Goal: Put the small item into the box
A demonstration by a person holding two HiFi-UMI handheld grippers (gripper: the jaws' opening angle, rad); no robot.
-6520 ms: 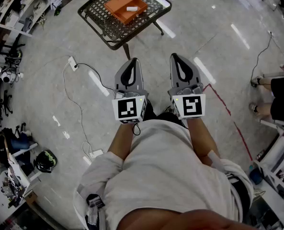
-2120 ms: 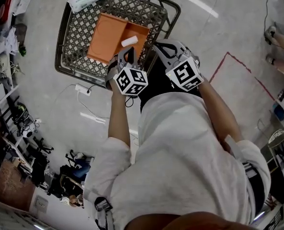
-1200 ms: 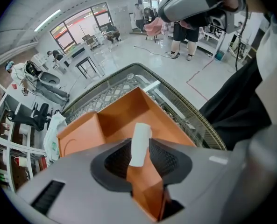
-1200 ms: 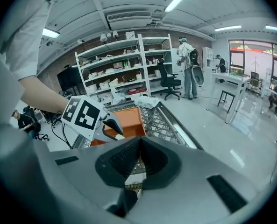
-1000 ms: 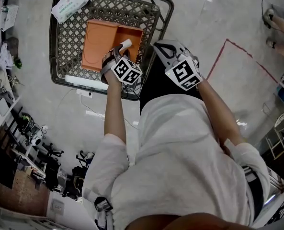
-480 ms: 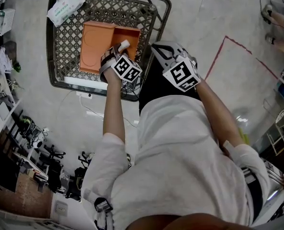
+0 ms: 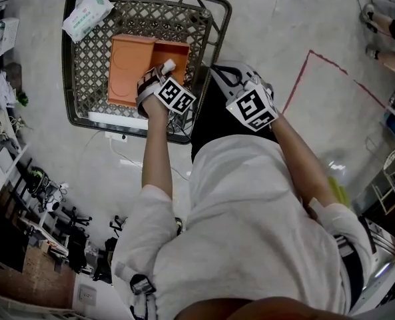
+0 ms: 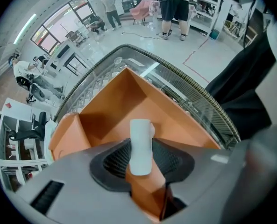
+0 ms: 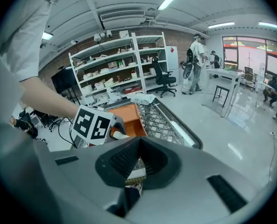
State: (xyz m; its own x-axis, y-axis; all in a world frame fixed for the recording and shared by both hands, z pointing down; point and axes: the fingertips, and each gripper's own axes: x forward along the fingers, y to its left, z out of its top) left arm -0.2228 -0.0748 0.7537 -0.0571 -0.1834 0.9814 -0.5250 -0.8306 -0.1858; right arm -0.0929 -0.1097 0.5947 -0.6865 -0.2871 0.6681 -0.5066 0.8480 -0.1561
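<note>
An orange two-compartment box [image 7: 134,65] sits on a dark lattice table [image 7: 74,105]. The small white cylinder [image 7: 168,65] is at the box's right compartment, at the tip of my left gripper [image 7: 158,72]. In the left gripper view the white cylinder [image 8: 140,146] stands between the pads over the box's [image 8: 115,106] inner wall. The left gripper [image 8: 140,157] points steeply down and its jaws have just been opening, with the item still between them. My right gripper [image 7: 224,72] hovers beside the table's right edge, shut and empty [image 9: 137,160].
A white wipes pack [image 7: 87,9] lies on the table's far left corner. A power strip and cable [image 7: 117,137] lie on the floor by the table's near edge. A red tape line [image 7: 304,72] crosses the floor at right. Shelves and people stand far off.
In the left gripper view the white cylinder has turned from slightly tilted to straight and looks larger, and the box fills more of the view. The right gripper has kept still.
</note>
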